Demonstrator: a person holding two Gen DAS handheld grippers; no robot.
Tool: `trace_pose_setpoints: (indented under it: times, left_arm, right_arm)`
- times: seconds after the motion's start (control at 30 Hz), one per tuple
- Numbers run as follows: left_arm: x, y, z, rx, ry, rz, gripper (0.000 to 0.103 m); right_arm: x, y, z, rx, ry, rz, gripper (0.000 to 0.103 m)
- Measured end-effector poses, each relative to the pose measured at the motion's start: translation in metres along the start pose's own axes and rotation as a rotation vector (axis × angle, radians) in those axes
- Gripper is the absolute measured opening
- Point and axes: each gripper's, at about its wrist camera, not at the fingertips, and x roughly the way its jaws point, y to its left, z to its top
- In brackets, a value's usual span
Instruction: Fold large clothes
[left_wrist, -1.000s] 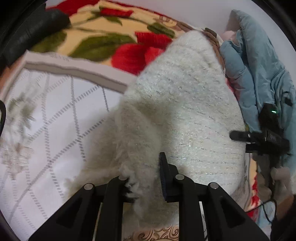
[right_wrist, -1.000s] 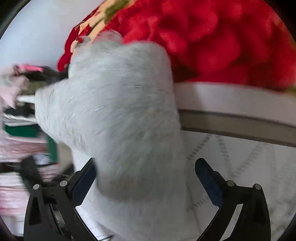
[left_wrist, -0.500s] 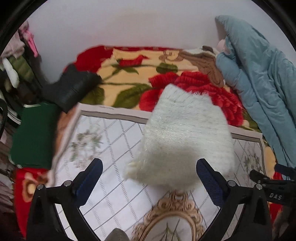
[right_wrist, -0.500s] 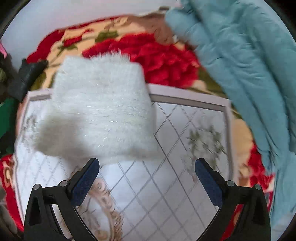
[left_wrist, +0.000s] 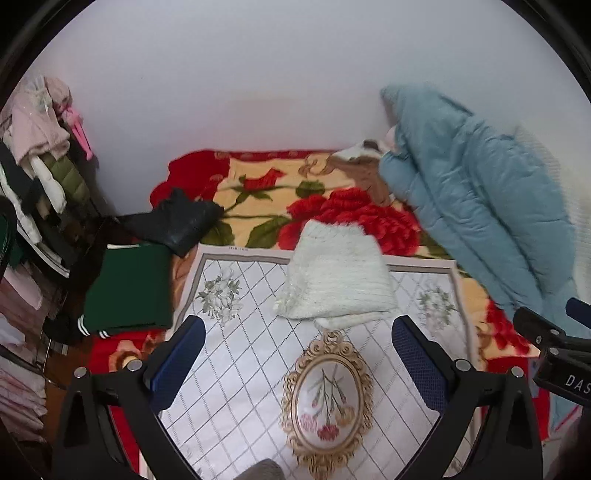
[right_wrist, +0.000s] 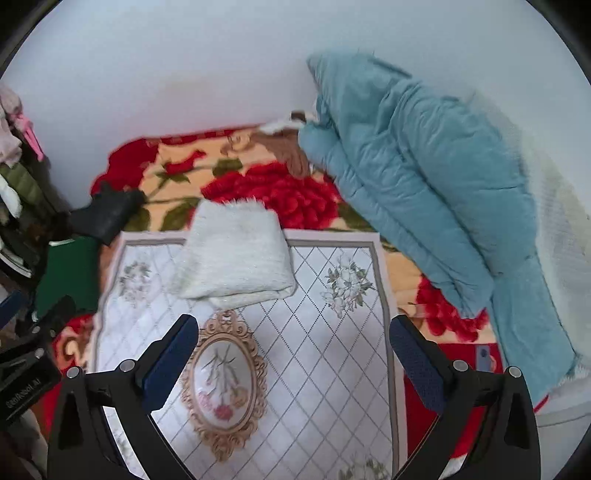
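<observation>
A fluffy white sweater (left_wrist: 338, 275) (right_wrist: 236, 254) lies folded into a neat rectangle at the far edge of the white patterned cloth (left_wrist: 255, 354) (right_wrist: 325, 343) on the bed. My left gripper (left_wrist: 297, 350) hangs high above the cloth, open and empty, well short of the sweater. My right gripper (right_wrist: 291, 349) is likewise open and empty, raised over the cloth to the right of the sweater. Each gripper's black body shows at the edge of the other's view.
A light blue padded coat (left_wrist: 480, 206) (right_wrist: 417, 177) lies heaped at the right on the red floral blanket (left_wrist: 321, 206). A folded green garment (left_wrist: 129, 288) and a black garment (left_wrist: 173, 221) sit at the left. Clothes hang on a rack (left_wrist: 37, 155) at the far left.
The left gripper let go of the white sweater and opened. Both grippers rose and pulled back, leaving the folded sweater lying on the cloth.
</observation>
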Motion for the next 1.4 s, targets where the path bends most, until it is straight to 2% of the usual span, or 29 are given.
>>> trace_pose_setpoints:
  times: [0.17,0.33,0.57,0.97,1.4]
  left_arm:
    - [-0.081,0.001,-0.008,0.005,-0.061,0.000,0.103]
    - [-0.134,0.000,-0.019,-0.020,-0.098,0.007,0.103]
    - [-0.190,-0.002,-0.039,-0.047,-0.157,0.025,0.103]
    - [-0.228,-0.003,-0.065,-0.062,-0.210,0.074,0.103]
    - [-0.236,-0.002,-0.069,-0.068,-0.234,0.078,0.103]
  right_arm:
    - [-0.106,0.003,-0.025,0.007,-0.086,0.011,0.103]
    - [-0.189,-0.003,-0.047,0.009,-0.161,0.031,0.103]
    - [-0.260,-0.012,-0.075,-0.013,-0.214,0.064,0.103]
    - [-0.312,-0.028,-0.107,-0.021,-0.266,0.073,0.103]
    - [-0.317,-0.025,-0.107,-0.043,-0.275,0.104,0.103]
